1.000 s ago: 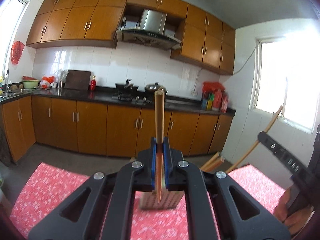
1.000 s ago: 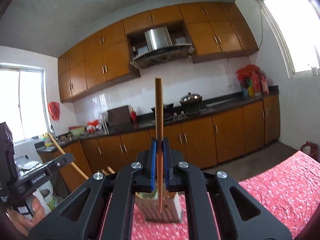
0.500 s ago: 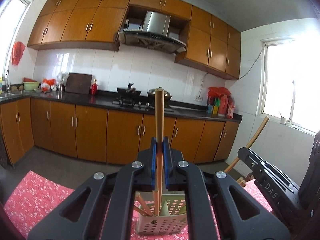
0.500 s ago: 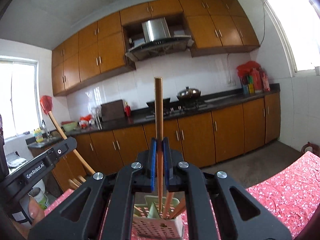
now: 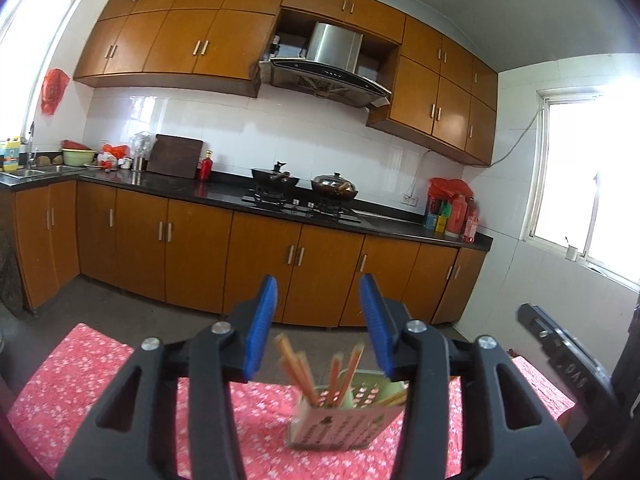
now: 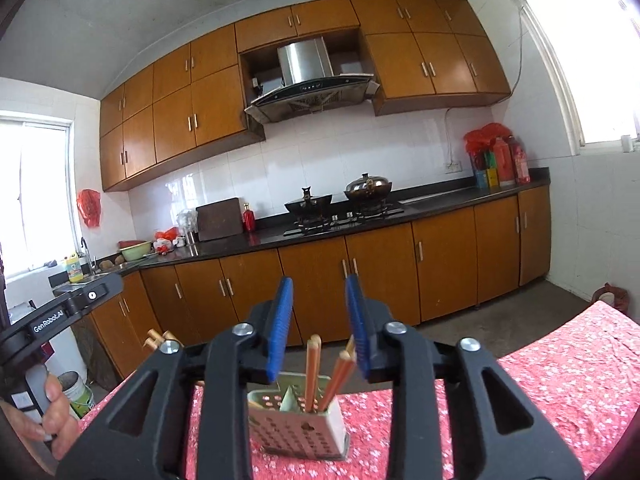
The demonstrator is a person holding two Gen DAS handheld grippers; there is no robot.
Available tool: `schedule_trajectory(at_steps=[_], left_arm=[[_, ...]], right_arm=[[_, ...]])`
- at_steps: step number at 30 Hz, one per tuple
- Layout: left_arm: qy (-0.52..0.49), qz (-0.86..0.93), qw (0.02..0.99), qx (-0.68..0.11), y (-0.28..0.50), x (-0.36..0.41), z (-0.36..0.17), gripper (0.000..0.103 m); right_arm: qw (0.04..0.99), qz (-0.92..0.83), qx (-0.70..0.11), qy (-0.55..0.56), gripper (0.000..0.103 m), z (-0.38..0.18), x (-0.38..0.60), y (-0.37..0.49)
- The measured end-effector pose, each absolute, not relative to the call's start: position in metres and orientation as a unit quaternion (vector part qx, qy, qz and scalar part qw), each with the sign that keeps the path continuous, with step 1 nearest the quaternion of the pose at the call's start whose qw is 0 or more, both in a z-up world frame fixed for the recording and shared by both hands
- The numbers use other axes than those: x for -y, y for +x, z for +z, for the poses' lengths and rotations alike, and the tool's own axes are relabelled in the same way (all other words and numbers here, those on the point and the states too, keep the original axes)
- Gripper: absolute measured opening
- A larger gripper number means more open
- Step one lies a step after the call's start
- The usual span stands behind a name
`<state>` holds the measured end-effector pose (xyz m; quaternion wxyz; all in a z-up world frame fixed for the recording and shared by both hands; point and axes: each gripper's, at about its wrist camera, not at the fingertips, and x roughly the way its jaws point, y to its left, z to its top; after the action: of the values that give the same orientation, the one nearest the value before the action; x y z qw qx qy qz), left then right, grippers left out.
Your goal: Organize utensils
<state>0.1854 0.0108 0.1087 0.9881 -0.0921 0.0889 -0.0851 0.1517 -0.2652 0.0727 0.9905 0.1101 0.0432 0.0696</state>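
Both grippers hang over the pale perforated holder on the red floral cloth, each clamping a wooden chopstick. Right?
Not quite: neither clamps anything. Both wrist views show the left gripper and right gripper opening, empty, wooden chopsticks standing in the holder on the cloth.

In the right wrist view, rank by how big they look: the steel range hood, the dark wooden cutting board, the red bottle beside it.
1. Steel range hood
2. Dark wooden cutting board
3. Red bottle
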Motion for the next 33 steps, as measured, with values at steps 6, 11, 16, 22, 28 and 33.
schedule_trajectory(at_steps=[6, 11, 16, 22, 28, 33], left_arm=[[-0.047, -0.044, 0.992, -0.107, 0.131, -0.025, 0.082, 0.071], [-0.008, -0.020, 0.992, -0.121, 0.089, -0.026, 0.042, 0.091], [0.012, -0.017, 0.991, -0.134, 0.057, -0.027, 0.007, 0.099], [0.018, -0.010, 0.987, -0.162, 0.040, -0.029, -0.024, 0.099], [0.012, 0.000, 0.985, -0.174, 0.030, -0.027, -0.039, 0.099], [0.022, 0.003, 0.984, -0.178, 0.025, -0.023, -0.046, 0.099]], right_arm=[[0.996, 0.051, -0.056, 0.055, 0.085, 0.053, 0.256, 0.103], [0.996, 0.031, -0.081, 0.002, 0.101, 0.019, 0.236, 0.069], [0.993, 0.025, -0.114, 0.013, 0.101, -0.008, 0.231, 0.046], [0.990, 0.007, -0.143, 0.007, 0.101, -0.033, 0.229, 0.031], [0.987, 0.011, -0.163, 0.004, 0.101, -0.049, 0.225, 0.020], [0.985, 0.010, -0.175, 0.001, 0.101, -0.058, 0.223, 0.018]])
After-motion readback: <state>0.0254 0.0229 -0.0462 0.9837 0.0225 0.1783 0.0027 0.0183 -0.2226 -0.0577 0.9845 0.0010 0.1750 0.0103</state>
